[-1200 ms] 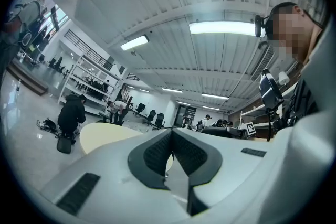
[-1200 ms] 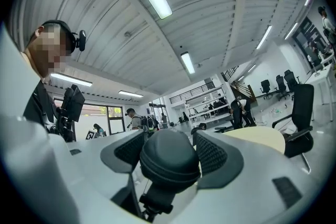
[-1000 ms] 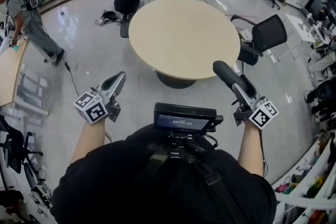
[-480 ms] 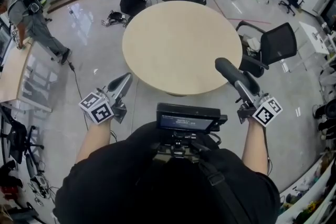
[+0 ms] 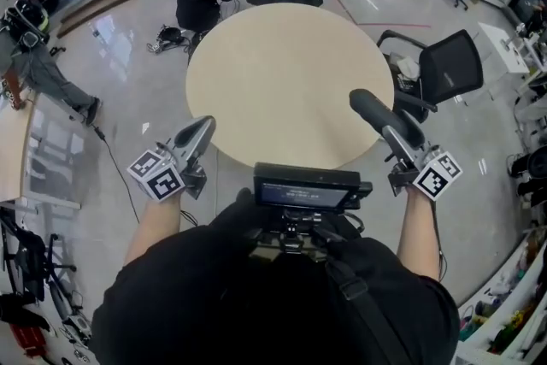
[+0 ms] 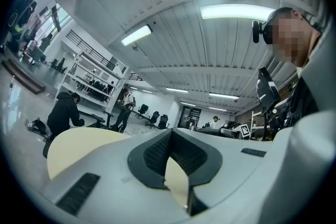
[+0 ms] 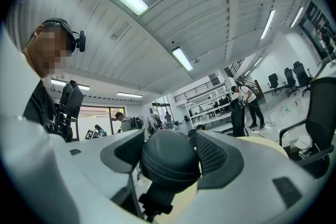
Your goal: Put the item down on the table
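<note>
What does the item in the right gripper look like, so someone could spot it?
Start at the round beige table in the middle of the floor. Over its near right edge, the right gripper holds a dark, blunt-ended rod between its fingers. The left gripper holds nothing.

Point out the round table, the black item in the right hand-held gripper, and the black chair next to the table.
round table [image 5: 282, 73]: head view, bare middle of top.
black item [image 5: 376, 114]: head view, rounded far end.
black chair [image 5: 448, 61]: head view, backrest.

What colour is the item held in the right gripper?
Black all over, with a matte look. The item shows best in the right gripper view.
</note>
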`<state>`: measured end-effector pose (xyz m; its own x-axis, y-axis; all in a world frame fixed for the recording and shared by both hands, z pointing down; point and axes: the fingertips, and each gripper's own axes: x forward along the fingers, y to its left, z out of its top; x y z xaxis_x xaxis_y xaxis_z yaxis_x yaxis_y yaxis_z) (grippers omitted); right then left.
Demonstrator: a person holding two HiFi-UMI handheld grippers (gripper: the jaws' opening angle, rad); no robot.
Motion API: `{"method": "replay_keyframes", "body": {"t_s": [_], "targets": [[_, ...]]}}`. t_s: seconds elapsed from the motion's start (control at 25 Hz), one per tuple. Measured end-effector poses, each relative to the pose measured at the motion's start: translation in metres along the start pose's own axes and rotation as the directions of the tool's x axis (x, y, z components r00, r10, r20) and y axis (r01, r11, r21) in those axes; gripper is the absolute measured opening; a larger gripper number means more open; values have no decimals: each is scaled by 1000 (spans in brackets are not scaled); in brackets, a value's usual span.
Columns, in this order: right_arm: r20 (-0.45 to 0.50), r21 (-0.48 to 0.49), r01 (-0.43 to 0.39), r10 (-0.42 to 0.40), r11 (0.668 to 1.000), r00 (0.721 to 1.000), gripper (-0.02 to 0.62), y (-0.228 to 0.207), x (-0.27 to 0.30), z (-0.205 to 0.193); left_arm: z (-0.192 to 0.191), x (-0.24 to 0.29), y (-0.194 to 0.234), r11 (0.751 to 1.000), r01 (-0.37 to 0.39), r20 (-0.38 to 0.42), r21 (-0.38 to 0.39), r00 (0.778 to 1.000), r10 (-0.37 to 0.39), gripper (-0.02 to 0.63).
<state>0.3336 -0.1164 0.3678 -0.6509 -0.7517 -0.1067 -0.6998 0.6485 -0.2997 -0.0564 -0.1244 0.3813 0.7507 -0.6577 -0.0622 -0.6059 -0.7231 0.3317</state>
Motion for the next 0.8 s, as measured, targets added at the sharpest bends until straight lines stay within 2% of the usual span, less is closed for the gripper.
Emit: {"method": "replay_keyframes", "body": {"t_s": [0.16,0.28,0.4,0.56,0.8], "targets": [[15,-6,64,-64,998,998,316,-2,44,-6,16,23,61,997,71,-19,-1,997,-71,0],[35,-12,118,-118,993,992,316,0,78,1,42,41,102,992,128,-36,8,991,-127,0],[46,-4,152,-152,988,987,317,-3,99,4,55,58,124,985,170,-50,6,984,-170,0],[27,1,189,-189,982,982,316,-5,107,-3,51,70,139,980,201,-66,-16,977,-201,0],[-6,6,214,-214,977,977,316,-36,150,-7,46,104,190,976,208,-83,-68,973,-213,0]]}}
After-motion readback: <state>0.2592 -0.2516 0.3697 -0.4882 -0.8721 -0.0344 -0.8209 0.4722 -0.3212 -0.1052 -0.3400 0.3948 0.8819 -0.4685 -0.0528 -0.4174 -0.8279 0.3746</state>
